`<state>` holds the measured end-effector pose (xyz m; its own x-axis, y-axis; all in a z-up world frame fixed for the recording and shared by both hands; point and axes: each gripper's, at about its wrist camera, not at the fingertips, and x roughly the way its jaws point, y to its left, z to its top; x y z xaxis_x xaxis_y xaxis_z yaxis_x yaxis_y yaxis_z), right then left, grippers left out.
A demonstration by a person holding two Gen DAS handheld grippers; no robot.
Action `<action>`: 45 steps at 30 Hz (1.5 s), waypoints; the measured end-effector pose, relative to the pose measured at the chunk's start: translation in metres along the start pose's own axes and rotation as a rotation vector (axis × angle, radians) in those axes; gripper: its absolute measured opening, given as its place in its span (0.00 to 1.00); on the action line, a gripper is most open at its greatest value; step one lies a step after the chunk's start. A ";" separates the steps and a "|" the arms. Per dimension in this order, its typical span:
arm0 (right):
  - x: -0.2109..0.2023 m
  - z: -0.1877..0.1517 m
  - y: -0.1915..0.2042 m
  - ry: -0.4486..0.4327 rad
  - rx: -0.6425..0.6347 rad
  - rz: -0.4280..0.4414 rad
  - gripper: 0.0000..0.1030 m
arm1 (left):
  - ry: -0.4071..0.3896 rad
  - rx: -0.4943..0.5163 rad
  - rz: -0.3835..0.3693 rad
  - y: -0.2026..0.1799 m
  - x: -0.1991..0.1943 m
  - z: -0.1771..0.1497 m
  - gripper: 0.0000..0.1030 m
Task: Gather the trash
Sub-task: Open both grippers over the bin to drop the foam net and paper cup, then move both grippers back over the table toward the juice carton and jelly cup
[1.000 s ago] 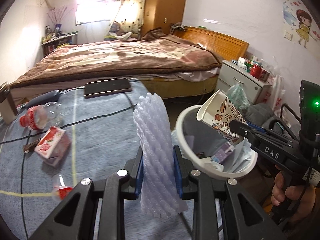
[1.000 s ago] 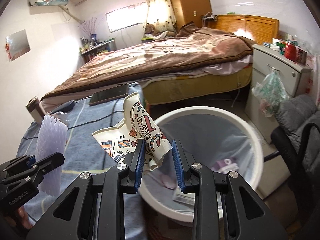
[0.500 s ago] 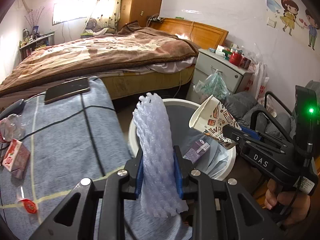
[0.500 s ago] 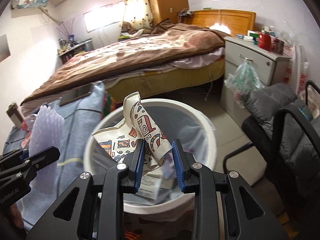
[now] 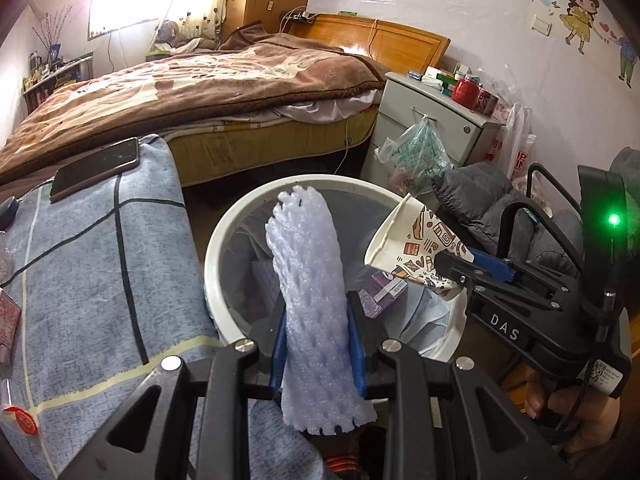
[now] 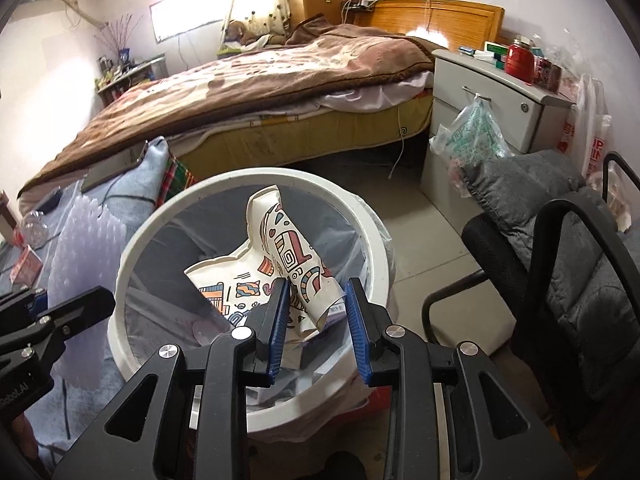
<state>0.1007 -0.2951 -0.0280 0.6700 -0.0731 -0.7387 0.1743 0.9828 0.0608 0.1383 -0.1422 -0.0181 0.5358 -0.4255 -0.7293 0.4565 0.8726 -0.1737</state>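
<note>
My left gripper [image 5: 318, 340] is shut on a white foam net sleeve [image 5: 310, 288], held upright at the near rim of the white trash bin [image 5: 224, 232]. My right gripper [image 6: 316, 320] is over the bin [image 6: 132, 248]; its jaws stand slightly apart around a crushed patterned paper cup [image 6: 280, 264], which still sits between them. The cup [image 5: 408, 244] and right gripper [image 5: 480, 272] also show in the left wrist view, above the bin's right rim. The foam sleeve [image 6: 84, 240] shows at the left of the right wrist view. A purple carton [image 5: 380, 292] lies inside the bin.
A table with a blue-grey cloth [image 5: 92, 264] stands left of the bin, with a phone [image 5: 96, 168], a red-and-white carton [image 5: 8, 328] and a small red lid [image 5: 20, 420] on it. A bed [image 5: 192, 92], nightstand [image 5: 436, 120] and grey chair [image 6: 560, 248] surround the bin.
Both grippers moved right, from over the table to over the bin. The right jaws have opened a little around the cup. The left grip on the foam sleeve is unchanged.
</note>
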 end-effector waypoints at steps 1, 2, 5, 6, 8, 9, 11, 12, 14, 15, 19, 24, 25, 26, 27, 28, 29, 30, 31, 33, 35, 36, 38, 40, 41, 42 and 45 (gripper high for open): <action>0.000 0.000 -0.001 -0.004 -0.005 -0.007 0.30 | -0.002 0.003 -0.002 -0.001 0.001 0.000 0.27; 0.000 0.000 -0.002 -0.007 -0.007 -0.011 0.30 | 0.000 0.002 -0.004 -0.002 0.001 0.000 0.28; -0.002 0.000 -0.004 -0.003 0.002 -0.006 0.35 | 0.006 0.001 -0.004 -0.003 0.003 0.000 0.33; -0.002 0.000 -0.005 -0.004 0.007 -0.004 0.42 | 0.007 -0.003 -0.002 -0.003 0.003 0.001 0.37; -0.002 0.000 -0.006 -0.008 0.019 -0.001 0.52 | 0.003 -0.009 -0.004 -0.002 0.002 0.000 0.38; -0.003 0.000 -0.007 -0.010 0.022 0.002 0.52 | 0.003 -0.013 -0.001 -0.001 0.002 0.000 0.38; -0.005 0.000 -0.007 -0.014 0.027 0.004 0.52 | 0.003 -0.015 -0.003 0.000 0.000 0.000 0.38; -0.006 0.000 -0.007 -0.016 0.027 0.002 0.52 | 0.001 -0.020 -0.001 0.001 -0.002 -0.001 0.38; -0.008 0.000 -0.005 -0.022 0.028 0.004 0.52 | -0.008 -0.025 -0.008 0.003 -0.006 -0.001 0.40; -0.010 0.000 -0.005 -0.026 0.030 0.008 0.52 | -0.015 -0.027 -0.004 0.003 -0.009 -0.001 0.41; -0.015 -0.001 -0.002 -0.038 0.036 0.017 0.52 | -0.050 -0.011 0.041 0.005 -0.022 -0.004 0.43; -0.020 -0.002 0.004 -0.052 0.036 0.019 0.52 | -0.070 -0.014 0.043 0.010 -0.035 -0.008 0.44; -0.021 -0.003 0.005 -0.054 0.038 0.023 0.52 | -0.073 -0.018 0.048 0.012 -0.037 -0.009 0.44; -0.022 -0.003 0.006 -0.055 0.039 0.027 0.52 | -0.074 -0.021 0.046 0.014 -0.039 -0.010 0.44; -0.023 -0.003 0.008 -0.056 0.036 0.028 0.52 | -0.077 -0.025 0.043 0.016 -0.041 -0.011 0.44; -0.024 -0.002 0.009 -0.059 0.033 0.029 0.52 | -0.081 -0.029 0.041 0.018 -0.044 -0.012 0.44; -0.025 -0.002 0.011 -0.064 0.028 0.030 0.52 | -0.082 -0.034 0.042 0.021 -0.046 -0.013 0.44; -0.026 -0.002 0.012 -0.065 0.026 0.029 0.52 | -0.088 -0.039 0.042 0.023 -0.049 -0.014 0.44; -0.027 -0.002 0.013 -0.068 0.026 0.032 0.52 | -0.094 -0.044 0.041 0.025 -0.052 -0.015 0.44; -0.029 -0.001 0.016 -0.074 0.029 0.039 0.52 | -0.099 -0.052 0.048 0.029 -0.056 -0.017 0.44; -0.031 -0.002 0.019 -0.081 0.028 0.043 0.52 | -0.110 -0.057 0.056 0.034 -0.062 -0.019 0.44; -0.033 -0.002 0.022 -0.084 0.025 0.048 0.52 | -0.114 -0.062 0.065 0.037 -0.065 -0.020 0.44; -0.034 -0.002 0.027 -0.090 0.017 0.052 0.52 | -0.127 -0.064 0.087 0.042 -0.071 -0.022 0.45; -0.036 -0.001 0.032 -0.098 0.010 0.058 0.52 | -0.132 -0.073 0.101 0.049 -0.076 -0.025 0.45; -0.037 -0.001 0.035 -0.104 0.009 0.064 0.52 | -0.135 -0.076 0.104 0.052 -0.078 -0.026 0.45; -0.038 -0.002 0.037 -0.106 0.006 0.070 0.52 | -0.138 -0.079 0.110 0.055 -0.081 -0.028 0.45; -0.041 -0.003 0.046 -0.115 -0.007 0.078 0.52 | -0.150 -0.088 0.134 0.065 -0.089 -0.034 0.45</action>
<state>0.0792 -0.2463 0.0031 0.7594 -0.0154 -0.6504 0.1141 0.9874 0.1099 0.0961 -0.0396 0.0132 0.6899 -0.3299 -0.6444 0.3142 0.9384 -0.1440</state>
